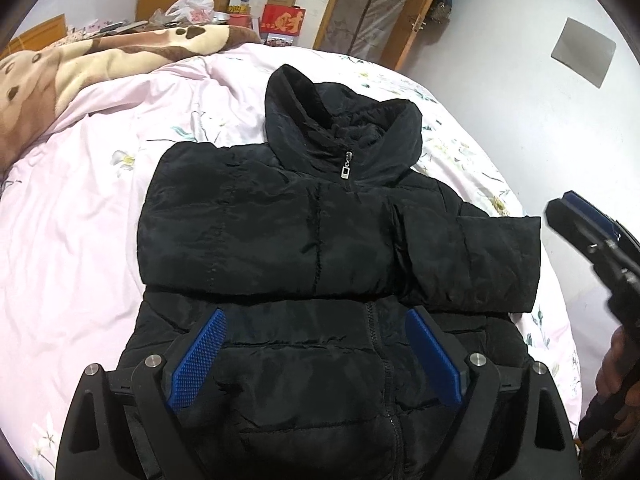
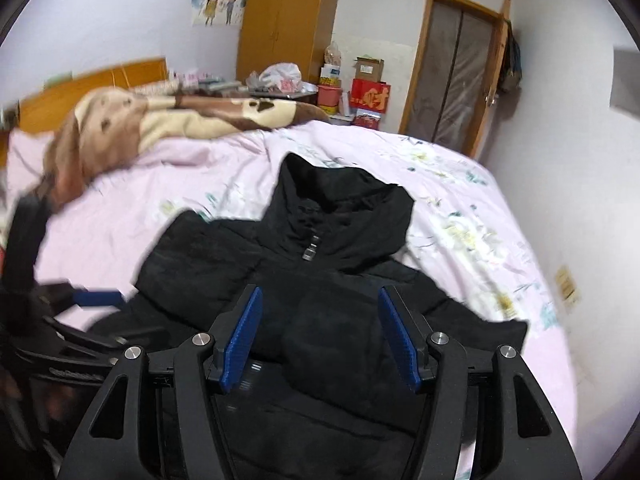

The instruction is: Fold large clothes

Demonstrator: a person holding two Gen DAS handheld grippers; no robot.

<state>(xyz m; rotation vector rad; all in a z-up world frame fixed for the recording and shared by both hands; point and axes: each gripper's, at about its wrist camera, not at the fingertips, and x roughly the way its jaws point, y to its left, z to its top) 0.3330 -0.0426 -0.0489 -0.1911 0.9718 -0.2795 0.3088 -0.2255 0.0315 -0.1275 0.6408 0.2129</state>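
Observation:
A black hooded puffer jacket (image 1: pixel 320 240) lies front up on the pink bedsheet (image 1: pixel 80 220), hood pointing away, zipper closed. Its left sleeve is folded across the chest; the right sleeve (image 1: pixel 492 256) lies bent over the right side. My left gripper (image 1: pixel 316 324) is open and empty, hovering above the jacket's lower front. The right gripper (image 1: pixel 576 216) shows at the right edge of the left wrist view. In the right wrist view the jacket (image 2: pixel 332 280) lies below my right gripper (image 2: pixel 320 304), which is open and empty. The left gripper (image 2: pixel 100 298) shows blurred at left.
A brown and cream blanket (image 1: pixel 80 64) is bunched at the head of the bed. Boxes and bags (image 1: pixel 280 16) stand beyond the bed beside a wooden wardrobe (image 2: pixel 288 20). A door (image 2: pixel 456 76) and white wall lie to the right of the bed.

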